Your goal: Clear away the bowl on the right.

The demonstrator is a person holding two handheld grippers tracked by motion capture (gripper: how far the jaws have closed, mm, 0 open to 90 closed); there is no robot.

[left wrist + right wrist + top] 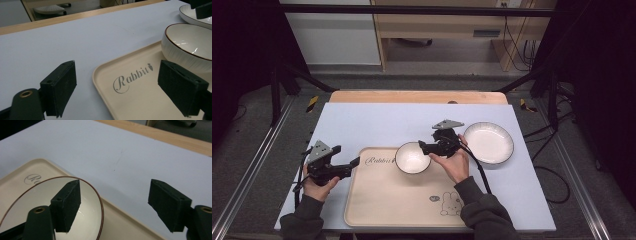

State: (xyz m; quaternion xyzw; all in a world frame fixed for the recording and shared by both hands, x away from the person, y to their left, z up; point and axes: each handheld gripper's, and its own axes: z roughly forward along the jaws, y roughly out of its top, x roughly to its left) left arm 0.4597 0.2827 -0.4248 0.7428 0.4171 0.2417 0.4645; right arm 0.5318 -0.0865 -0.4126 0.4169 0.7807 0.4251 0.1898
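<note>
Bowl [412,158] sits upright, mouth up, on the tray's [382,200] far edge; right gripper [426,146] wide open over its rim, holding nothing.

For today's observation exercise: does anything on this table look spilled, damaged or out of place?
Nothing stands out. The bowl sits upright and empty on the tray, the plate lies flat beside it, and nothing looks spilled or broken.

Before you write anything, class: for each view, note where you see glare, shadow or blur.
High view: evenly lit sheet, dark surround, slightly soft; faint shadow under the bowl on the tray. Left gripper view: near black fingers blurred, small glints inside the bowl, "Rabbit" print sharp. Right gripper view: fingers soft-edged, a bright glint low in the bowl, sheet beyond evenly lit.
</note>
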